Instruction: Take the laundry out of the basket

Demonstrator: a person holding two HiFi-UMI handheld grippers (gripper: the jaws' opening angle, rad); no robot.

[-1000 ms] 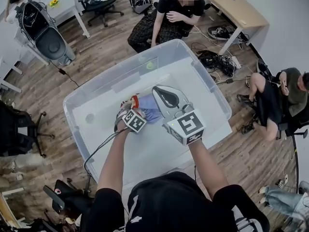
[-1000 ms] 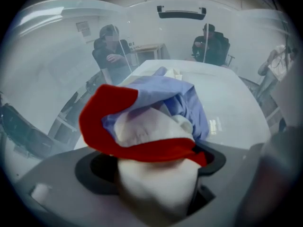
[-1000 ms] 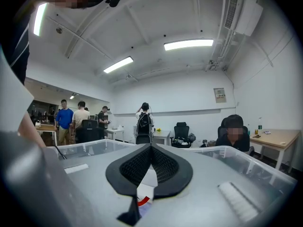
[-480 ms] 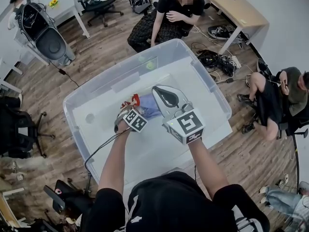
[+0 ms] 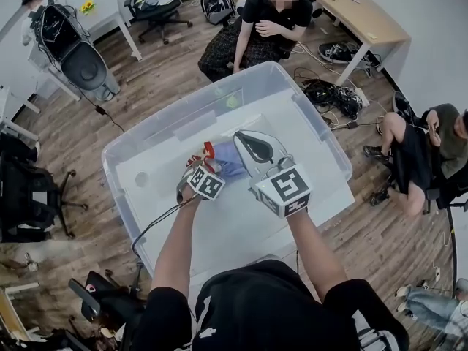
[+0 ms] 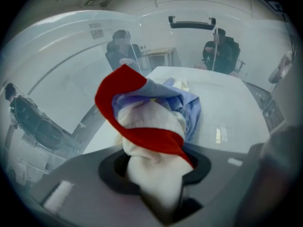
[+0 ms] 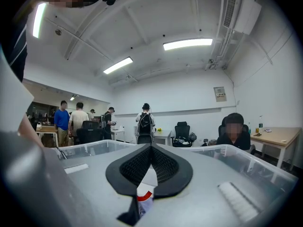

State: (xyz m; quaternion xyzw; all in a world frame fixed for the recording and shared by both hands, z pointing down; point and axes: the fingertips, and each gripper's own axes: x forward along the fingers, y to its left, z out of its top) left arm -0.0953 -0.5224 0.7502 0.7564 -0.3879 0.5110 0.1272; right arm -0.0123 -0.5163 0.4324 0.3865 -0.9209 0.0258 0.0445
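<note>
Laundry (image 6: pixel 151 126) seized inside the basket (image 5: pixel 175 112)
The red, white and blue bundle is pinched by the left gripper (image 5: pixel 197 163), jaws just closed further; the right gripper (image 7: pixel 150 150) is held pressed together.

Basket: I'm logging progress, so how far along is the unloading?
Done: nothing yet. In hand: the left hand-held gripper has just been closing and now pinches the red, white and blue bundle, which sits inside the basket. Left: lifting that bundle out.
</note>
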